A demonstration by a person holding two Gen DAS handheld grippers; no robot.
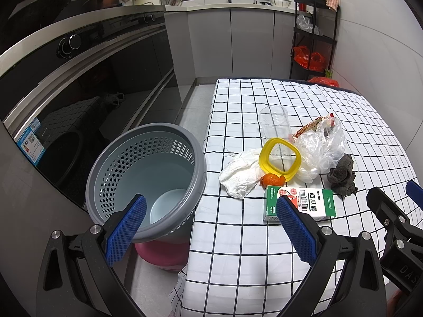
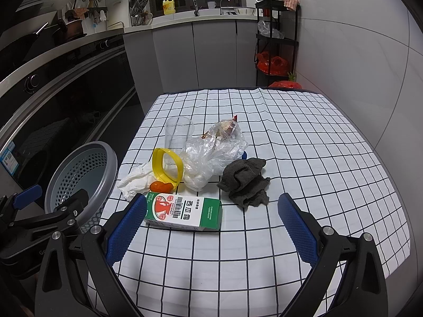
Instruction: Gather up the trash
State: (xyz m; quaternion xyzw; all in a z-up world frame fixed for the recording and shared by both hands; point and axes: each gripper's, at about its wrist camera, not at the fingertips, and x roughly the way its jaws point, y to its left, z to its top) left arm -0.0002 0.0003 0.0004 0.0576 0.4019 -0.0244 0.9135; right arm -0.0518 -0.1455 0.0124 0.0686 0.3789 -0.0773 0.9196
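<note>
Left gripper (image 1: 211,227) jaws wide apart, empty, held above the gap between bin (image 1: 148,182) and table (image 1: 238,264). Right gripper (image 2: 211,227) also spread, empty, above the table's near edge.

Grey perforated bin stands upright off the table's left edge, mouth up.

Trash clustered toward the left edge of the checked tablecloth:
- green-white carton (image 2: 185,212) lying flat, nearest the near edge, long axis roughly parallel to that edge
- orange peel (image 2: 160,186) just behind it
- crumpled tissue (image 2: 134,182)
- yellow ring lid (image 2: 168,167) propped up on its edge
- clear cup (image 2: 178,132) upright
- plastic bag (image 2: 214,153)
- dark grey cloth (image 2: 246,183) to its right
</note>
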